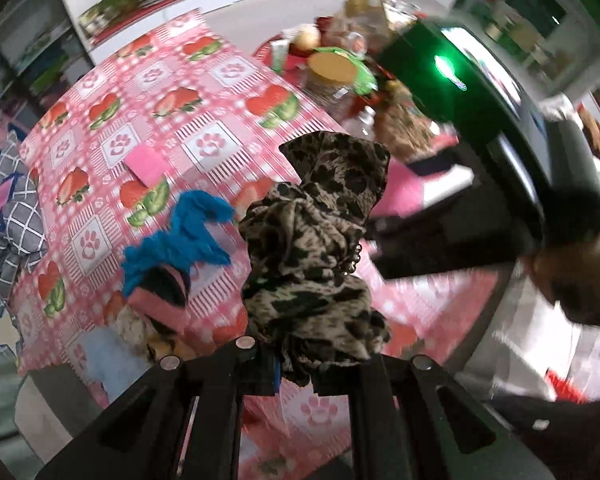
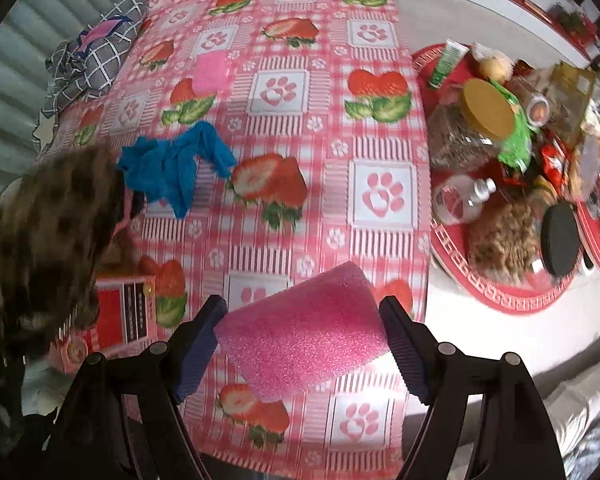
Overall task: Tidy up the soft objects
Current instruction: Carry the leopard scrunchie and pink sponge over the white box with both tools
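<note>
The left hand-held gripper [image 1: 296, 364] is clenched on a leopard-print cloth [image 1: 320, 240], which rises in a bunched column from between its fingers, lifted above the tabletop [image 1: 228, 92] with its pink strawberry-and-paw oilcloth; the right hand-held gripper [image 2: 302, 344] grasps a pink sponge [image 2: 304, 328] between its blue-padded fingers [image 2: 198, 344], the sponge tilted and held clear of the cloth below. On the tabletop lie a crumpled blue cloth [image 2: 172, 168] near the middle, a second, smaller pink sponge [image 2: 210, 72] farther off, and a grey checked fabric [image 2: 96, 56] bunched at the far edge; just beside the blue cloth, in the left wrist view, a pink-and-black piece [image 1: 164, 292] lies partly under it. A red tray [image 2: 512, 300] sits apart from the tabletop on a white surface; it holds a clear jar with a tan lid [image 2: 484, 112] lying on its side, a small clear bottle [image 2: 464, 196], a brown fuzzy mass [image 2: 504, 240], a black disc [image 2: 560, 236], a green-and-white tube [image 2: 446, 62] and assorted wrappers too blurred to name. A red box [image 2: 122, 312] rests at the near left of the tabletop.
</note>
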Tool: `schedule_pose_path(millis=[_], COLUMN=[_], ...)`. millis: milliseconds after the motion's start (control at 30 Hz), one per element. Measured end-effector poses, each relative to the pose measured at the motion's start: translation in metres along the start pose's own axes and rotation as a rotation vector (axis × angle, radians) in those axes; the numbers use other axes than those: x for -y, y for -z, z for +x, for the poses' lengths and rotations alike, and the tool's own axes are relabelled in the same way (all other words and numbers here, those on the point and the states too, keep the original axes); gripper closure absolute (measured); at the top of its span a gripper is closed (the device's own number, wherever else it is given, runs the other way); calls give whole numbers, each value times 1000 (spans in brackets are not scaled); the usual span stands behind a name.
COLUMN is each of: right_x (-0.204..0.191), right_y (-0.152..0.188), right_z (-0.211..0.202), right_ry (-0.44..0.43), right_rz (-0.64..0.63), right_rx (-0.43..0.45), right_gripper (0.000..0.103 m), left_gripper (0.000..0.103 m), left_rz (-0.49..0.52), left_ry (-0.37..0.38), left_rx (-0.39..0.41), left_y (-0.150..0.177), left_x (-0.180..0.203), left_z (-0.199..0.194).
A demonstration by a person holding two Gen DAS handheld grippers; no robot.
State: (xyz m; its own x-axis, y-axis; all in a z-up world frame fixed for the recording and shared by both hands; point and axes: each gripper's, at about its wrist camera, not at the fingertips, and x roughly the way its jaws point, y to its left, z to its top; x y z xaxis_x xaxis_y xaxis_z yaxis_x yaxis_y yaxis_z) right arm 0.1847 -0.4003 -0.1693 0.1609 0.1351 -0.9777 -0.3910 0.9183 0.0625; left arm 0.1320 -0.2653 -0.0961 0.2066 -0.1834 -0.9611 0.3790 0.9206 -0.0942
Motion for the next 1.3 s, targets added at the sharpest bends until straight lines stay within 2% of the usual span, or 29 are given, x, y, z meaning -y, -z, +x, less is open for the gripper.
schedule_pose_path(millis=[133, 300, 500, 633, 867, 1300], right_x=[-6, -30, -67, -96, -150, -265], right_y=[28, 65, 98, 113, 131, 127], right_z=[-8, -13, -14, -13, -12, -22], right_ry=[24, 43, 38, 31, 4, -34], right_rz=[51, 81, 97, 79, 4, -296], right_rx=[-1, -23, -41, -52, -72, -64], right_gripper=[24, 24, 24, 24, 24, 24], left_gripper=[92, 92, 92, 92, 92, 92], left_rz=[40, 98, 129, 112, -5, -373], left_ry=[55, 73, 66, 50, 4, -105], left_rx=[-21, -37, -52, -57, -33, 71], left_y=[36, 79, 128, 158, 196, 268], left_x=[11, 14, 7, -6, -43, -123], left_z=[-9, -20, -33, -39, -54, -94])
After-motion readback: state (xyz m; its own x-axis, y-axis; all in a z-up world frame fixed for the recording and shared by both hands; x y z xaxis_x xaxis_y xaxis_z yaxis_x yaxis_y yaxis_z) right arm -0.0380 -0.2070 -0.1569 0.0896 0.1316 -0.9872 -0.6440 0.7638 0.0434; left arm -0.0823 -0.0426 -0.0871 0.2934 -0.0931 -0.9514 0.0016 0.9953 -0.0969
